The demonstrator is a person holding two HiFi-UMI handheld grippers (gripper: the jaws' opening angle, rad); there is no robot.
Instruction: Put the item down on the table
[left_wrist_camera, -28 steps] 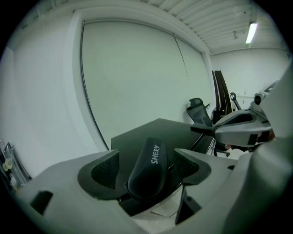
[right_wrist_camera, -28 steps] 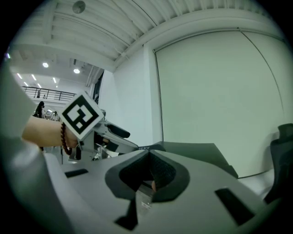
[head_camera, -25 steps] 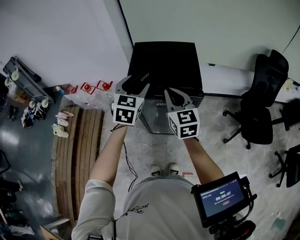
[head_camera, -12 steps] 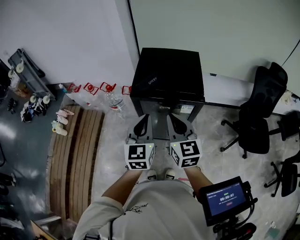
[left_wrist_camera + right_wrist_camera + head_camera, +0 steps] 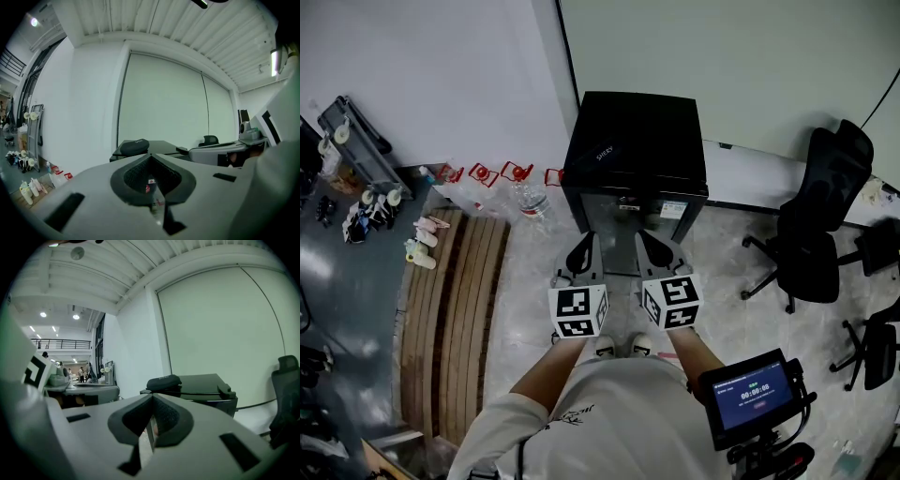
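A black soft case (image 5: pixel 602 153) with light print lies on the front left corner of the black table (image 5: pixel 661 131). It also shows in the left gripper view, case (image 5: pixel 134 146), and in the right gripper view, case (image 5: pixel 163 382), resting on the tabletop (image 5: pixel 206 382). Both grippers hang side by side in front of the table, over the floor and close to the person's body. The left gripper (image 5: pixel 584 246) is shut with nothing in it, its jaws (image 5: pixel 150 158) pressed together. The right gripper (image 5: pixel 653 246) is shut and empty too (image 5: pixel 151 401).
Black office chairs (image 5: pixel 825 220) stand at the right. A stack of wooden planks (image 5: pixel 455 309) lies on the floor at the left, with red clamps (image 5: pixel 502 173), bottles (image 5: pixel 420 256) and a rack (image 5: pixel 356 159) near the wall. A small screen (image 5: pixel 748 398) sits at the lower right.
Both grippers drew back from the table toward the body. The left gripper, which was at the black case a second ago, has come off it and shut; the case stays on the table.
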